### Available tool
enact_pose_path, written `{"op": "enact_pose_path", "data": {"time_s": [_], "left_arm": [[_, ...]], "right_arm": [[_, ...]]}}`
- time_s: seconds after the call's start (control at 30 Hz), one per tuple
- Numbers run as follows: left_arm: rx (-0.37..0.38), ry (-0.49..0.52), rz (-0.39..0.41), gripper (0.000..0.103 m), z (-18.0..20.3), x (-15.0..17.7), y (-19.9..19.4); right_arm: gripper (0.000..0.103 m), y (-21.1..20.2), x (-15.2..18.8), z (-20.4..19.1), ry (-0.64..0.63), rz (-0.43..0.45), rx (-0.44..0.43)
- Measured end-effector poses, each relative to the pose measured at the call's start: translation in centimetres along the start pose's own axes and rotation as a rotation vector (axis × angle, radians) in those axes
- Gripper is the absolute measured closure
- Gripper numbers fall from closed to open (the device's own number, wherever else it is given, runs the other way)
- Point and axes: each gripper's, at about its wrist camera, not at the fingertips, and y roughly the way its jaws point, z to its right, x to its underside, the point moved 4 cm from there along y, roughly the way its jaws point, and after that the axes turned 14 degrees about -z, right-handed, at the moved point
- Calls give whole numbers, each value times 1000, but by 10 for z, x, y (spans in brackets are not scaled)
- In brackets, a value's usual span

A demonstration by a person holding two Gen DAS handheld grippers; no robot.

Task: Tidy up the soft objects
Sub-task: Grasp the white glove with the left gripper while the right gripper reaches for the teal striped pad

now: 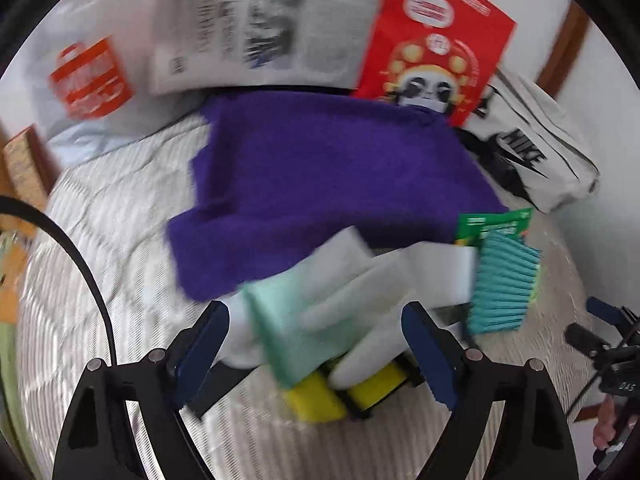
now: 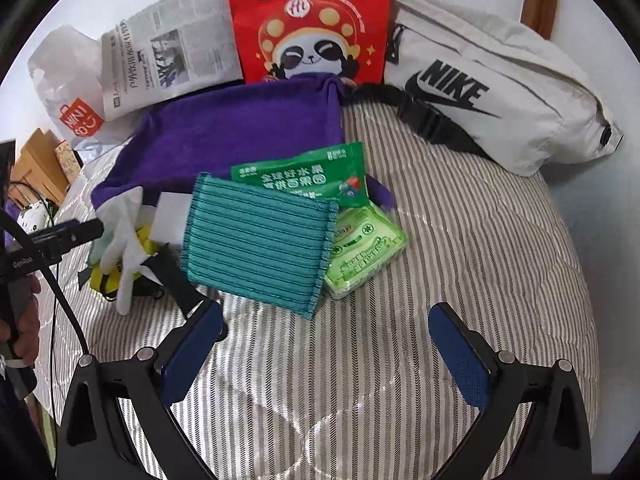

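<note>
Soft stuff sits in a pile mid-bed on a striped, herringbone-weave quilted bedspread.

Materials:
- purple towel: plush terry, spread flat, far side of pile
- teal cloth: ribbed knit rectangle with stitched edge, lying on a dark green foil packet and a light green tissue pack, overlapping both
- white glove: smooth fabric, fingers splayed, left part of pile
- mint-green cloth under the glove; yellow sponge blocks under that, with a black strap across
- white foam block beside the glove

Far edge, against the white wall: red paper bag with panda print, upright; folded newspaper left of it; white plastic shopping bag further left; off-white canvas waist bag on the right, black buckle strap trailing toward the towel. Contents of the bags not visible. Wooden frame piece at the far right.

Left hand-held gripper: jaws wide apart, straddling the glove/mint cloth/sponge stack, pads not pressing on it as far as the blur shows. Right hand-held gripper: jaws apart, nothing between them, over bare bedspread just near of the teal cloth.
</note>
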Motion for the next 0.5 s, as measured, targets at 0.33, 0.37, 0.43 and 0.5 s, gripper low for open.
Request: {"op": "enact_pose_path", "data": {"time_s": [0.33, 0.37, 0.43, 0.5], "left_arm": [[-67, 98, -67, 28, 37, -21, 41], [-47, 104, -57, 37, 38, -21, 40], [-22, 108, -55, 58, 38, -20, 38], [-12, 115, -59, 72, 36, -16, 35]], "right_arm": [[1, 14, -1, 11, 5, -33, 19], [1, 14, -1, 12, 4, -32, 28], [1, 16, -1, 15, 2, -34, 42], [1, 18, -2, 17, 4, -37, 42]]}}
